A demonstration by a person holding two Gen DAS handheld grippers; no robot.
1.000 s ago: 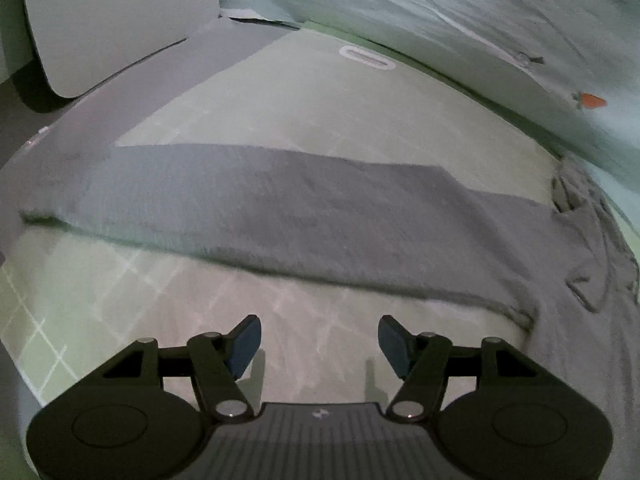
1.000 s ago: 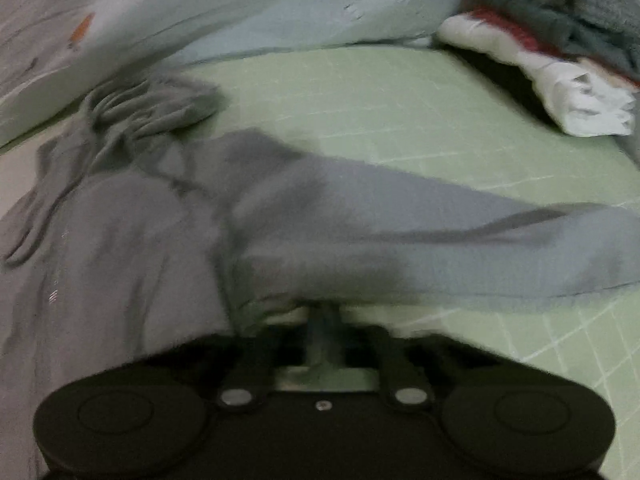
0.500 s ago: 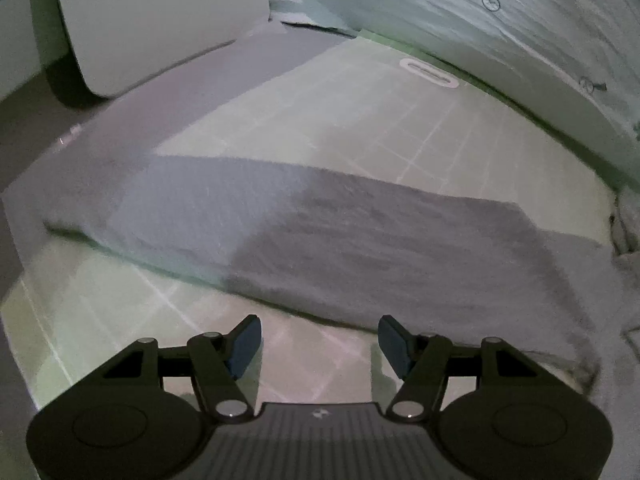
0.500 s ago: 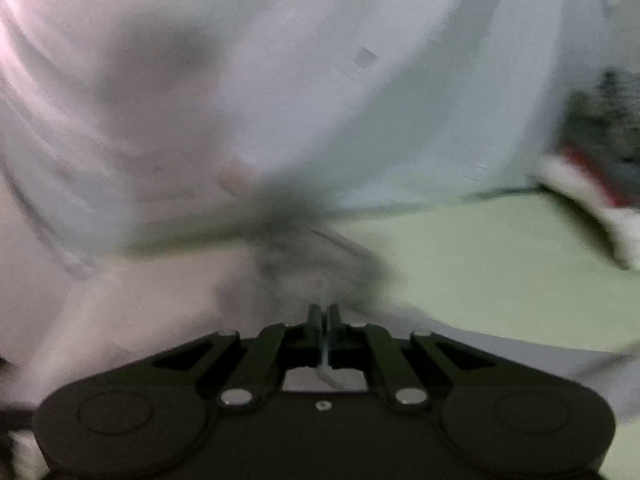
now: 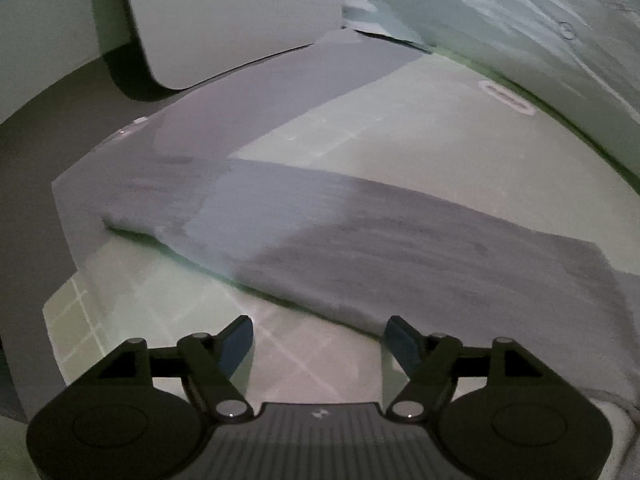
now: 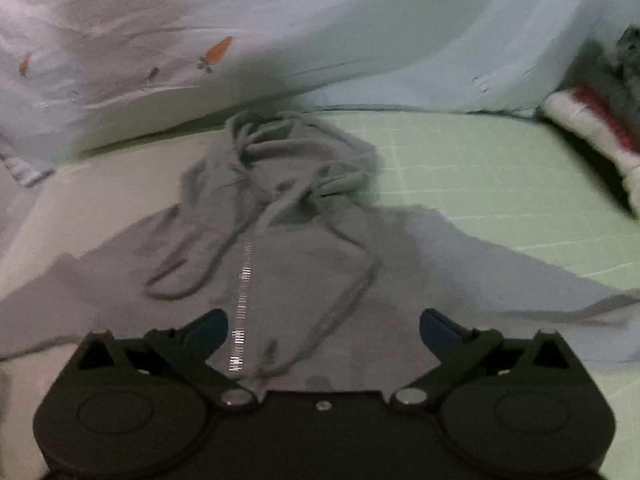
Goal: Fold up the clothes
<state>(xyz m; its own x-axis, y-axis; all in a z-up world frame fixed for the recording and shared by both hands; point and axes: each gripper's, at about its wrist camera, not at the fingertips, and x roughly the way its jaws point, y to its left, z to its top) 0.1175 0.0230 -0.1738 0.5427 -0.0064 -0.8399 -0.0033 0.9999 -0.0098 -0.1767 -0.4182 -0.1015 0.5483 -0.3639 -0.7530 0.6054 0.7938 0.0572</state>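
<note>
I am holding the right gripper [image 6: 323, 330] wide open and empty, having just released the sleeve [image 6: 520, 280]; the hoodie [image 6: 280, 248] is lying spread mid-mat [image 6: 500, 168], unfolded.

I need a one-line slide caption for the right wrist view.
Open right gripper above a grey zip hoodie spread on a green grid mat.
</note>
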